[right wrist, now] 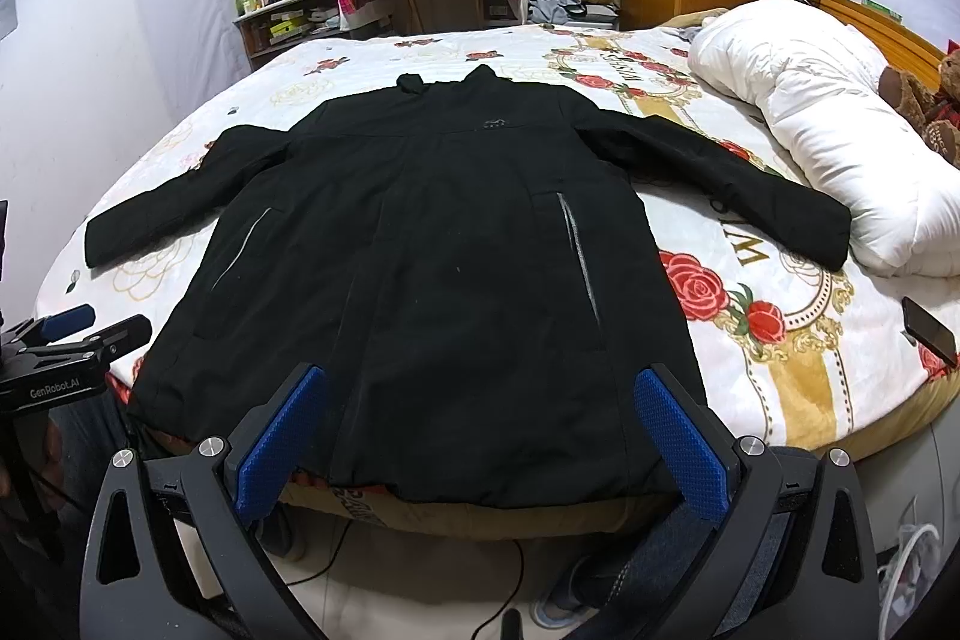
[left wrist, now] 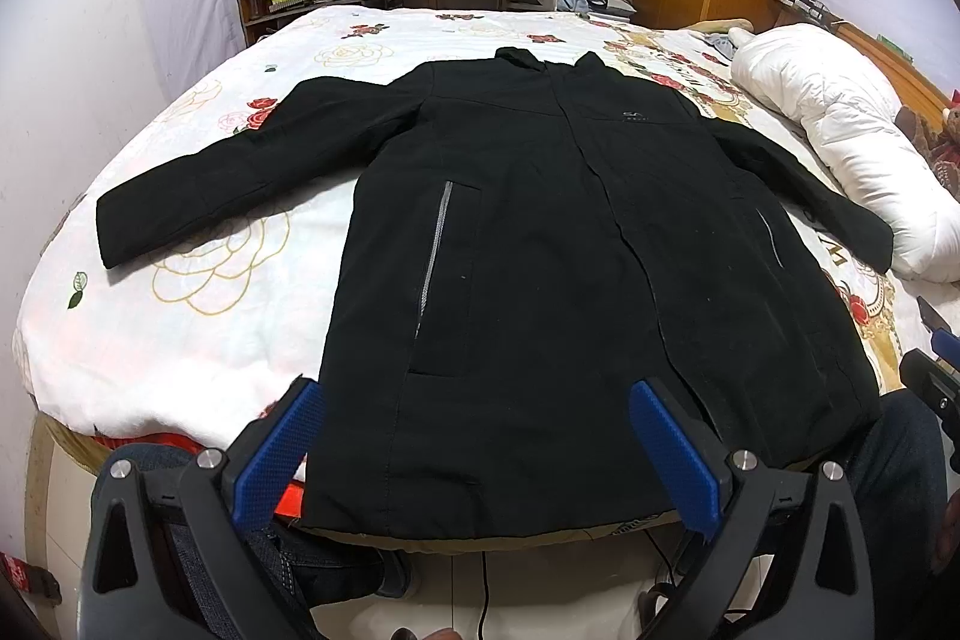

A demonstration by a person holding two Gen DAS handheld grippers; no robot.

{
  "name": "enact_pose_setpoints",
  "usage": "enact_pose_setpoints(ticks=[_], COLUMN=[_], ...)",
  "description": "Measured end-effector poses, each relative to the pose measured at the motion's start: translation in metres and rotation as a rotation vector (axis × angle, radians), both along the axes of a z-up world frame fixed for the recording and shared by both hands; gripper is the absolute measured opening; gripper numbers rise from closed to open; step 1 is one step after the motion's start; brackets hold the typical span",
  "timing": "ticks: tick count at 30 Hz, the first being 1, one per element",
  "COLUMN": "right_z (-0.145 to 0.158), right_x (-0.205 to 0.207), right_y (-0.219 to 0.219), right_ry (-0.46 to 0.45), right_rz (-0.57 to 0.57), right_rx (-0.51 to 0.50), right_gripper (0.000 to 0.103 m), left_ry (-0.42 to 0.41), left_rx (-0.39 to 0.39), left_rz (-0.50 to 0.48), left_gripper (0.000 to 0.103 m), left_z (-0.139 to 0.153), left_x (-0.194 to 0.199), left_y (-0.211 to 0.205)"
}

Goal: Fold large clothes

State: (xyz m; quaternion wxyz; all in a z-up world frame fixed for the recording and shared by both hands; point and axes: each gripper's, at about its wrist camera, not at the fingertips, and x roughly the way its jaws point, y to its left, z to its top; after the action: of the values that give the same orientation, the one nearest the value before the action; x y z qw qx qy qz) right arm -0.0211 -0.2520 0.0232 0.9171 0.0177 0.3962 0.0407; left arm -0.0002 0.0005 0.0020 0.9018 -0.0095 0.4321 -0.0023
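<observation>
While both tools, left tool [left wrist: 474, 454] and right tool [right wrist: 480, 442], hang spread and empty, the black coat [left wrist: 528, 250] lies flat on the bed [left wrist: 180, 328]; its hem overhangs, so the coat may slide off.

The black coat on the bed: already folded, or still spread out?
Spread out, unfolded. The black coat lies flat, front up, on the bed, both sleeves out sideways, hem at the near edge.

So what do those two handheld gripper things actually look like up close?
Both look alike. The left gripper and right gripper have black frames with silver round bolts and two fingers faced with blue dimpled pads. White lettering "GenRobot.AI" marks the left one's body in the right wrist view.
</observation>
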Motion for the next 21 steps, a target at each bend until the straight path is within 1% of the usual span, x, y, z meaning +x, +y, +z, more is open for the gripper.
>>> enact_pose_setpoints(ticks=[21], right_z=[0.0013], right_x=[0.0003], right_y=[0.0002], right_ry=[-0.003], right_rz=[0.002], right_rx=[-0.002], right_gripper=[0.103], left_ry=[0.0], left_rx=[0.0], left_rz=[0.001], left_gripper=[0.103], left_z=[-0.0002], left_x=[-0.0001], left_y=[0.0004])
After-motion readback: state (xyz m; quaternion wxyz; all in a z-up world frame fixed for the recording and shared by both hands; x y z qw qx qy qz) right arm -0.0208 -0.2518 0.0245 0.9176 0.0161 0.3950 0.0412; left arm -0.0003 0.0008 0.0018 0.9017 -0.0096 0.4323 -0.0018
